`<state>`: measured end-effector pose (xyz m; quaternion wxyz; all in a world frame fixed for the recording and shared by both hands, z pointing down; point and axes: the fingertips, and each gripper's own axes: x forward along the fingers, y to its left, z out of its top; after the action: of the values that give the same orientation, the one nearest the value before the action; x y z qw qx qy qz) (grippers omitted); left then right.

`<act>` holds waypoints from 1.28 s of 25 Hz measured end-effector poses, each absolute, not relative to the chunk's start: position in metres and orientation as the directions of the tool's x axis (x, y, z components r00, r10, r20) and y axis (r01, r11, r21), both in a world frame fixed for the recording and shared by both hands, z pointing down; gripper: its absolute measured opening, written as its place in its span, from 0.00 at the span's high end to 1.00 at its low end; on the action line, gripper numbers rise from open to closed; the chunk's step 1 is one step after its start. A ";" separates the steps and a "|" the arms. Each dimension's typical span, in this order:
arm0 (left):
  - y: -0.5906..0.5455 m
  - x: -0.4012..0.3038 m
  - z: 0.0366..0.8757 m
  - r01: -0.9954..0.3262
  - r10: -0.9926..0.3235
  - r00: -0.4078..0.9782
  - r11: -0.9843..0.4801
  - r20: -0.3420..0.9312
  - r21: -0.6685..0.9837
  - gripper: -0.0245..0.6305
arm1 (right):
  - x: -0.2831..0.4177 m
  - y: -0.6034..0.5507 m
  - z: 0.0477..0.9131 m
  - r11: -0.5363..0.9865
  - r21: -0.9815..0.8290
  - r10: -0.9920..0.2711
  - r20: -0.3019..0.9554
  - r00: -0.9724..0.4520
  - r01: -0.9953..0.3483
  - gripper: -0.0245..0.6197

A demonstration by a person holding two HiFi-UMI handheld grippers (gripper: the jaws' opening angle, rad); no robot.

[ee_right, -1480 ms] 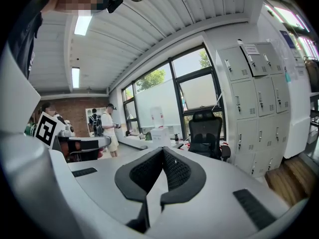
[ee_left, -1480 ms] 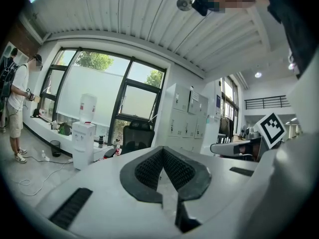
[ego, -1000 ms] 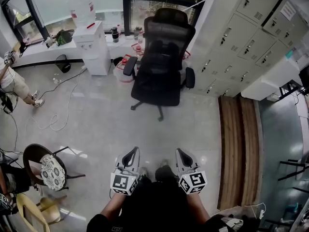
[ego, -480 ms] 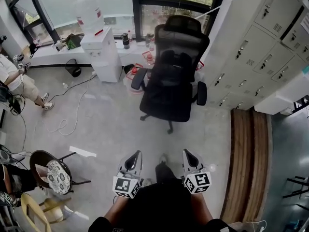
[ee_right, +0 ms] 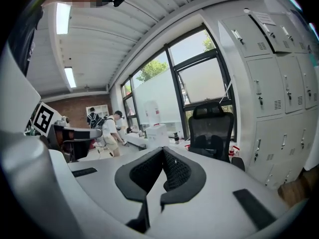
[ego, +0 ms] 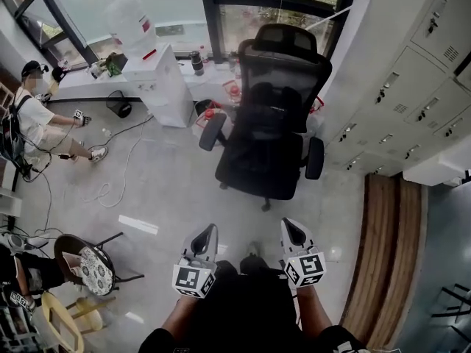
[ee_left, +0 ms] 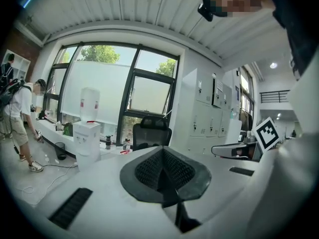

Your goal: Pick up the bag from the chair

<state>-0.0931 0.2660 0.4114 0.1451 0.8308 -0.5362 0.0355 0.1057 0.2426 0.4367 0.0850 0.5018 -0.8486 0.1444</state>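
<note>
A black mesh office chair (ego: 271, 134) stands by the window, facing me. A dark bag (ego: 269, 100) rests on its seat against the backrest, hard to tell apart from the black chair. It also shows as a dark lump, the bag (ee_right: 213, 143), in the right gripper view. My left gripper (ego: 205, 233) and right gripper (ego: 291, 227) are held low, side by side, well short of the chair. Both point at the chair. In each gripper view the jaws are shut with their pads pressed together and nothing between them.
A white water dispenser (ego: 160, 78) stands left of the chair, with bottles on the sill behind. Grey lockers (ego: 412, 87) line the right wall above a wooden strip (ego: 388, 256). A person (ego: 43, 120) and floor cables (ego: 110, 190) are at the left. A cushioned stool (ego: 91, 269) is nearby.
The chair has come closer and lower in the head view as I step toward it. Both grippers hold the same pose, shut. The person at the left has come more into view.
</note>
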 end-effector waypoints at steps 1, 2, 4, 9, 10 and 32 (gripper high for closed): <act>0.259 -0.093 0.411 -0.904 -0.882 0.418 -0.378 0.218 0.201 0.96 | 0.106 0.233 0.438 0.460 -0.162 -0.824 0.289 -0.487 -0.873 0.96; 0.253 -0.093 0.411 -0.906 -0.883 0.413 -0.373 0.223 0.199 0.96 | 0.107 0.225 0.439 0.462 -0.165 -0.822 0.290 -0.491 -0.871 0.96; 0.239 -0.095 0.413 -0.911 -0.885 0.401 -0.360 0.234 0.200 0.96 | 0.108 0.209 0.440 0.460 -0.173 -0.821 0.291 -0.492 -0.871 0.96; 0.191 -0.099 0.424 -0.906 -0.878 0.412 -0.366 0.243 0.211 0.96 | 0.105 0.166 0.450 0.435 -0.184 -0.827 0.306 -0.472 -0.881 0.96; 0.179 -0.099 0.425 -0.902 -0.874 0.421 -0.377 0.241 0.211 0.96 | 0.103 0.156 0.451 0.429 -0.181 -0.829 0.310 -0.465 -0.885 0.96; -0.031 -0.128 0.456 -0.797 -0.763 0.598 -0.533 0.246 0.284 0.96 | 0.080 -0.025 0.465 0.259 -0.118 -0.877 0.387 -0.285 -0.959 0.96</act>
<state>-0.1276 -0.0310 0.4559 0.1855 0.8744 -0.4461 0.0458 0.0800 -0.0252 0.4648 0.1225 0.5854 -0.7839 0.1666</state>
